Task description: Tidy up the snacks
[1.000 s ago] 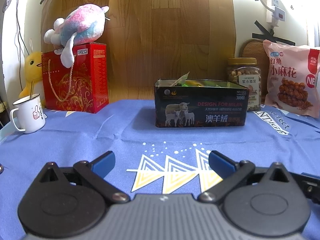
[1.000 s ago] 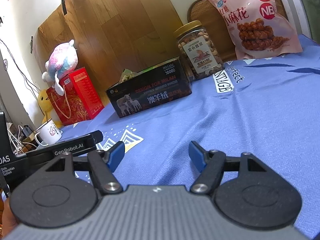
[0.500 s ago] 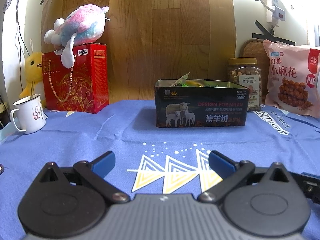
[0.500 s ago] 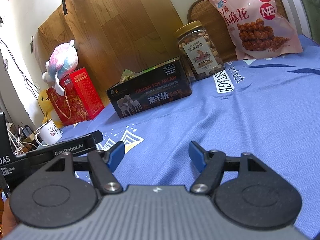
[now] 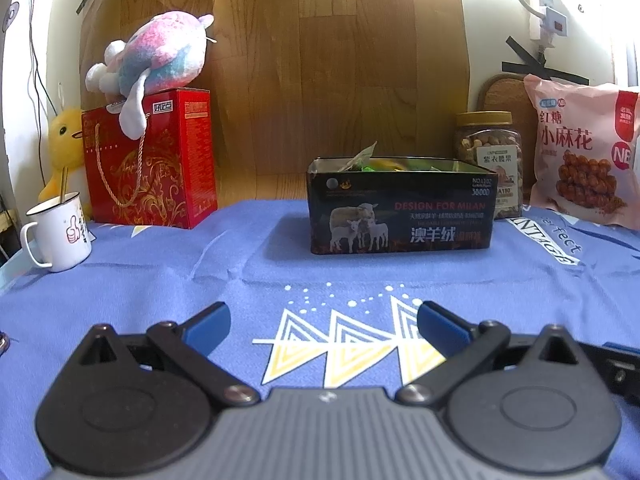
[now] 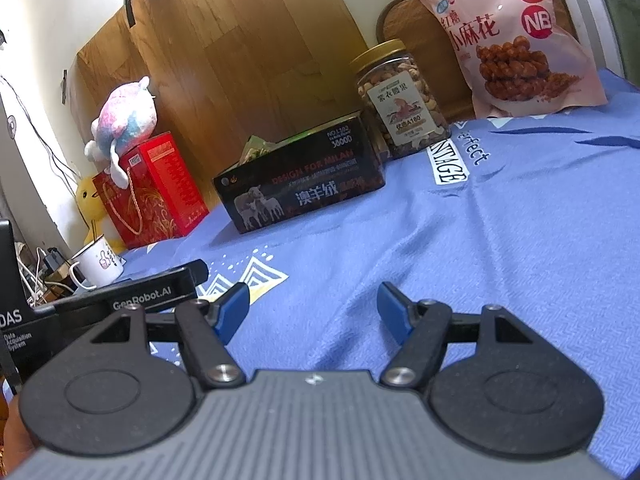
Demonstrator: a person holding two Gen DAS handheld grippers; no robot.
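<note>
A black open tin (image 5: pixel 400 216) with a sheep picture stands on the blue cloth, with snack packets showing above its rim. It also shows in the right wrist view (image 6: pixel 300 188). A jar of nuts (image 5: pixel 490 160) (image 6: pixel 400 100) stands right of the tin. A pink bag of twisted snacks (image 5: pixel 584 156) (image 6: pixel 516 36) leans at the far right. My left gripper (image 5: pixel 324 324) is open and empty, low over the cloth, well short of the tin. My right gripper (image 6: pixel 314 306) is open and empty over the cloth.
A red gift box (image 5: pixel 154 164) with a plush toy (image 5: pixel 156 54) on top stands at the back left. A white mug (image 5: pixel 60 230) and a yellow duck toy (image 5: pixel 64 140) are at the left edge. A wooden board (image 5: pixel 300 60) backs the table.
</note>
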